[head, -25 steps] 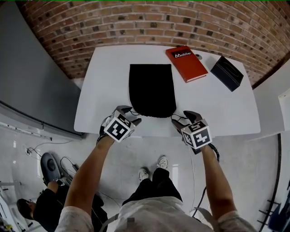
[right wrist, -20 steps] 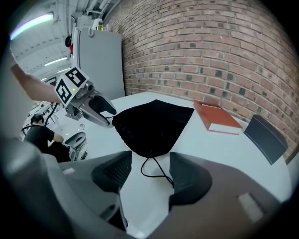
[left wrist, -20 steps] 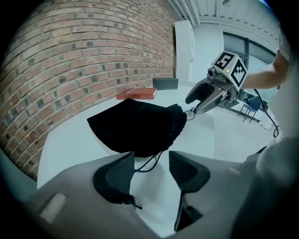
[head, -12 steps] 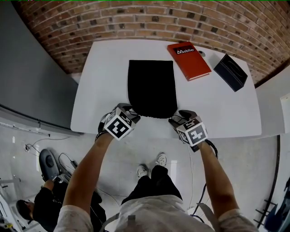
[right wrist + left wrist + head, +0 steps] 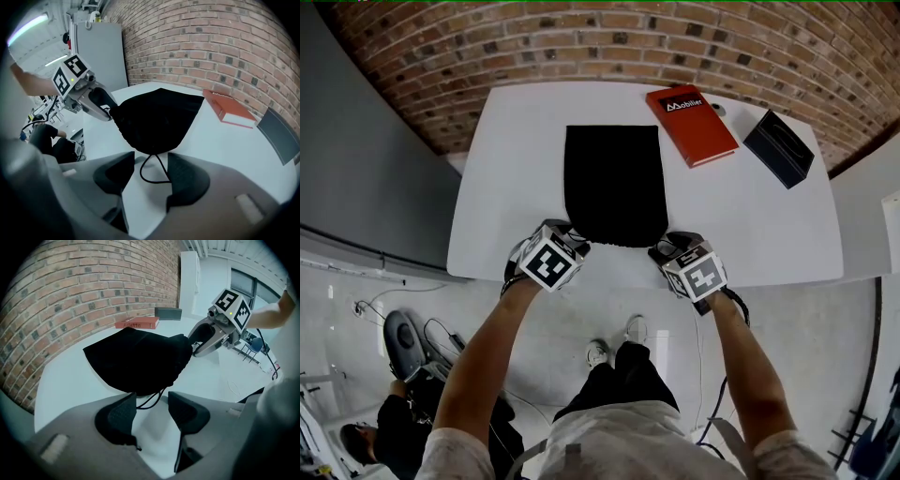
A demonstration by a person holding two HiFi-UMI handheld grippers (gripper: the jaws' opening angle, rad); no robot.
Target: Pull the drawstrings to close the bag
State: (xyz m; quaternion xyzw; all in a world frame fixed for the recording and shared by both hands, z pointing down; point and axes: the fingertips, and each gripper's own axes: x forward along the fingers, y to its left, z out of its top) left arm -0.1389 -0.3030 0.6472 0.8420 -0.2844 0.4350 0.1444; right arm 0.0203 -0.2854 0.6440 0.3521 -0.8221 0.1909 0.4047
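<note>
A book [image 5: 691,125] at 1 o'clock and a box [image 5: 778,148] at 2 lie well clear of the bag [image 5: 614,183] on the table [image 5: 506,187], while the left gripper [image 5: 152,411] at the bag's 7 o'clock corner stands spread and the right gripper [image 5: 147,176] at 5 is closing, each with a loose drawstring loop [image 5: 152,171] between its jaws, unpinched.

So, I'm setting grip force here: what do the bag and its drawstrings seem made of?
Bag: soft matte black fabric, perhaps velvet or felt; it reflects almost nothing, lies limp and gathers at its mouth. Drawstrings: thin black cord, probably synthetic; one curls in a loose loop on the white table, too fine to judge the weave.
</note>
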